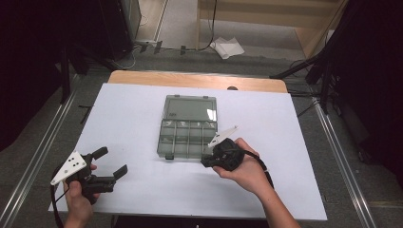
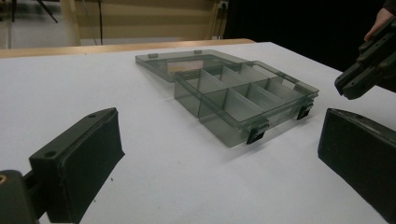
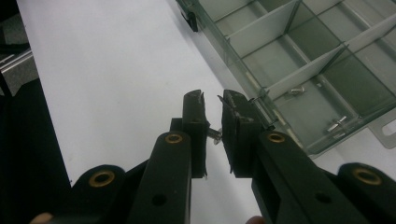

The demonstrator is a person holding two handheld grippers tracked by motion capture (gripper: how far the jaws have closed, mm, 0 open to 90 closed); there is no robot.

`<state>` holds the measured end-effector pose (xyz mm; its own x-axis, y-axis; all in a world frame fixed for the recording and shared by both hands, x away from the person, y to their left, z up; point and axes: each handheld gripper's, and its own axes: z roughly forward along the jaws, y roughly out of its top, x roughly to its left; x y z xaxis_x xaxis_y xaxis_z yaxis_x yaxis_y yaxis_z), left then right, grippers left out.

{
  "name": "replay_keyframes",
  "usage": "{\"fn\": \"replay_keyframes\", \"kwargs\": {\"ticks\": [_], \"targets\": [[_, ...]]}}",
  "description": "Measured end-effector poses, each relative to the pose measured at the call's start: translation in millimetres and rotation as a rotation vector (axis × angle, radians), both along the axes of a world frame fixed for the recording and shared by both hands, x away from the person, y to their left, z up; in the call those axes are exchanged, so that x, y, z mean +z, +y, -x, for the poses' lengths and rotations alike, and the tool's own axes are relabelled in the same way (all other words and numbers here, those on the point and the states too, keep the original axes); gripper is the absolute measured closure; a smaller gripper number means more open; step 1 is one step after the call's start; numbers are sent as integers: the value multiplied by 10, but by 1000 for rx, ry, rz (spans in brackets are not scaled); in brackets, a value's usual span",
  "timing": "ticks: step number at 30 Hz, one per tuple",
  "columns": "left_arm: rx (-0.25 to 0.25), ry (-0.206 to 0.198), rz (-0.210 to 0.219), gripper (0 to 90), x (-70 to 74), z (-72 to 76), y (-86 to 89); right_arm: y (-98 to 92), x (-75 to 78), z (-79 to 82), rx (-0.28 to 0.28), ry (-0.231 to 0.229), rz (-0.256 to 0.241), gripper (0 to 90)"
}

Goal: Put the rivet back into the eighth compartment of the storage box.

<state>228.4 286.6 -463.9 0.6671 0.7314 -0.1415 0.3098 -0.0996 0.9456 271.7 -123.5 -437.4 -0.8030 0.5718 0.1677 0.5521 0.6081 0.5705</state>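
A clear grey plastic compartment box (image 1: 187, 137) lies open at the centre of the white table top (image 1: 133, 109), its flat lid (image 1: 190, 108) folded back toward twelve o'clock and its two black latches on the six o'clock edge. The left gripper (image 1: 113, 163) is held by the person's left hand (image 1: 78, 194) at about eight o'clock from the box, well apart from it, with its black jaws spread wide and nothing between them. The right gripper (image 1: 205, 161), in the person's right hand (image 1: 244, 168), sits just beside the box's corner at about five o'clock. In the right gripper view its jaws stand nearly together and pinch a small silver screw (image 3: 214, 134) between the pads. Two more small silver screws (image 3: 337, 123) lie in the box compartments nearest that gripper.
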Motion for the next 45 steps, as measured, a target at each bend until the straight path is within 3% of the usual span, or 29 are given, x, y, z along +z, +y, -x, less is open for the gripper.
{"fn": "replay_keyframes", "kwargs": {"ticks": [25,45], "targets": [[4,1,-3,0,1,2,1,-92,70,-224,-44,-8,0,812],[5,0,-2,0,3,3,13,-140,-100,-474,-105,18,19,811]]}}
